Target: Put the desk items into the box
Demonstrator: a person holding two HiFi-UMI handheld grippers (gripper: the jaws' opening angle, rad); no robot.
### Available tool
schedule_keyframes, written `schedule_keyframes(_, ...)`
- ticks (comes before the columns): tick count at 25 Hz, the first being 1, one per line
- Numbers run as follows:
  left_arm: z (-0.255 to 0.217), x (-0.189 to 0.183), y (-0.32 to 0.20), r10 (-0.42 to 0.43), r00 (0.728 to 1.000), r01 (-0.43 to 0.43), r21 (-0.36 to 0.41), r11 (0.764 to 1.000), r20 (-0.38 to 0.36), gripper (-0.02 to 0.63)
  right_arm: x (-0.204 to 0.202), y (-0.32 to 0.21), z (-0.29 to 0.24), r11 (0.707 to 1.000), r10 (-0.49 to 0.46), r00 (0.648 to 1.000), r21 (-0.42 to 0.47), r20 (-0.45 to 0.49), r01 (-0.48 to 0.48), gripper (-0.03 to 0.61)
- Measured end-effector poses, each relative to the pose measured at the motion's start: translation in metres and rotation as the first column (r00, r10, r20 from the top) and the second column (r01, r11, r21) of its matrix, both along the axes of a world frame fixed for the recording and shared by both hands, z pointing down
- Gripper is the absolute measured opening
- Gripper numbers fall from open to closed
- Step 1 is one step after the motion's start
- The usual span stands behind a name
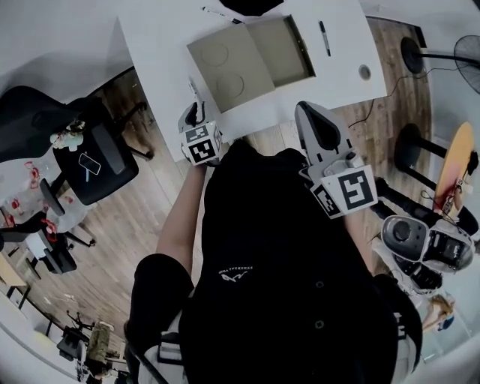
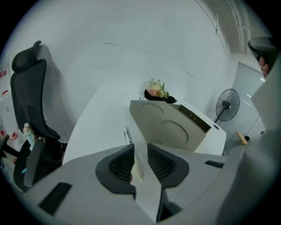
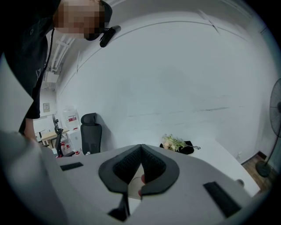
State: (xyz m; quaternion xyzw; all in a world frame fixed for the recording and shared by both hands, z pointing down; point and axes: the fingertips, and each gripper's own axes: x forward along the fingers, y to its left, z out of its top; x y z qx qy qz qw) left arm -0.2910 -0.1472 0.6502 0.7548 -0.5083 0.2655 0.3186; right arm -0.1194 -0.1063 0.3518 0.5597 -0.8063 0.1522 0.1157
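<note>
An open cardboard box (image 1: 247, 60) (image 2: 171, 127) lies on the white desk (image 1: 165, 37), its flap with two round marks folded out to the left. One black pen (image 1: 324, 37) rests right of the box, a second pen (image 1: 221, 14) behind it, and a third pen (image 1: 195, 90) (image 2: 127, 134) by the front left edge. My left gripper (image 1: 193, 112) (image 2: 138, 149) hovers at that front edge with its jaws a narrow gap apart and nothing clearly between them. My right gripper (image 1: 315, 112) (image 3: 140, 147) is over the front edge, right of the box, tips together.
A black pouch with flowers (image 2: 157, 91) (image 3: 178, 144) sits at the desk's far side. A black office chair (image 1: 82, 150) (image 2: 30, 101) stands to the left on the wooden floor. A standing fan (image 1: 465, 52) (image 2: 226, 105) and other gear (image 1: 420, 240) are to the right.
</note>
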Motion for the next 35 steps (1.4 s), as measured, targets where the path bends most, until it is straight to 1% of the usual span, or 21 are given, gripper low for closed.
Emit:
schedule_keyframes(1,0.005,0.001,-0.001,-0.005,1.0,0.005,-0.017,1.0,0.003,0.081,0.002,0.0,0.002,1.0,0.006,1.0,-0.008,0.002,-0.006,-0.002)
schedule_keyframes(6,0.024,0.001,-0.003,-0.041,0.999,0.043,-0.066,0.997,0.03,0.084,0.007,-0.003,0.008,0.999,0.025,1.0,-0.034,0.003,-0.025,-0.002)
schedule_keyframes(11,0.041,-0.006,-0.001,-0.09,0.994,0.098,-0.132,0.986,0.068,0.086,0.01,-0.004,0.015,0.998,0.045,0.999,-0.052,0.006,-0.045,-0.002)
schedule_keyframes(14,0.045,-0.01,0.001,-0.11,0.99,0.122,-0.142,0.982,0.088,0.086,0.013,-0.001,0.018,0.997,0.055,0.998,-0.057,0.007,-0.054,-0.002)
schedule_keyframes(17,0.044,-0.009,0.002,-0.098,0.99,0.113,-0.145,0.983,0.105,0.085,0.016,0.001,0.019,0.996,0.069,0.998,-0.06,0.008,-0.069,-0.002)
schedule_keyframes(20,0.043,-0.005,0.003,-0.103,0.99,0.117,-0.154,0.981,0.096,0.063,0.022,0.005,0.018,0.995,0.086,0.996,-0.057,0.013,-0.085,-0.002)
schedule_keyframes(24,0.041,-0.009,0.003,-0.135,0.988,0.147,-0.178,0.973,0.079,0.058,0.027,0.01,0.018,0.994,0.101,0.995,-0.046,0.019,-0.1,-0.002)
schedule_keyframes(31,0.029,-0.022,0.002,-0.171,0.982,0.181,-0.14,0.974,0.076,0.057,0.04,0.024,0.018,0.991,0.135,0.99,-0.026,0.049,-0.134,-0.002)
schedule_keyframes(35,0.007,-0.024,0.0,-0.192,0.98,0.196,-0.07,0.978,0.06,0.057,0.047,0.033,0.018,0.991,0.131,0.988,-0.029,0.086,-0.129,-0.002)
